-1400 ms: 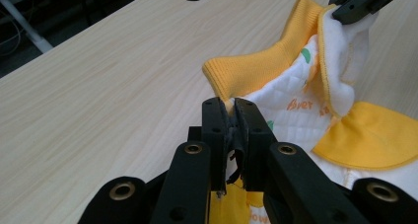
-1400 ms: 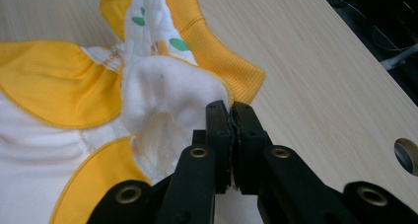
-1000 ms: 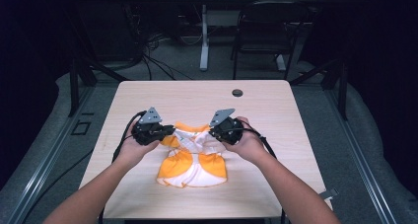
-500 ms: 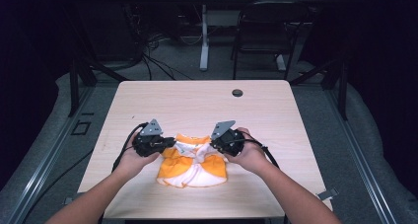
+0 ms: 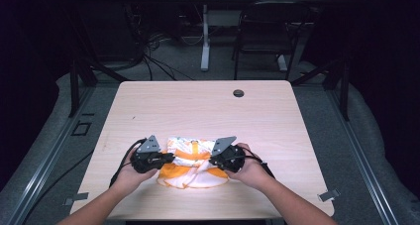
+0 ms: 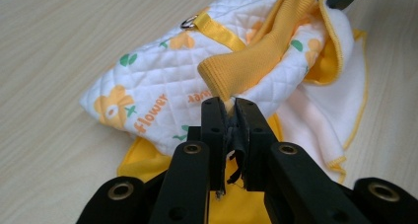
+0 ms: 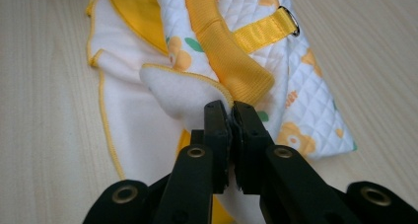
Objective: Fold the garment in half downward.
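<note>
Both claws pinch the quilted, fleece-lined yellow garment (image 5: 190, 163).

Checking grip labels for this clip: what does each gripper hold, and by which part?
Both hold the small quilted garment. The left gripper pinches its yellow ribbed cuff; the right gripper pinches a white fleece-lined edge.

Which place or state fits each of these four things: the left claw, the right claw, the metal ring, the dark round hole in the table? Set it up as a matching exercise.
Things:
1. left claw
2. right claw
3. metal ring
4. dark round hole

Places or states:
A. far side of the table, beyond the garment
B. on a yellow strap across the quilted panel
C. shut on the ribbed yellow cuff
D. shut on a white fleece edge

Pairs: 1-C, 2-D, 3-B, 4-A
</note>
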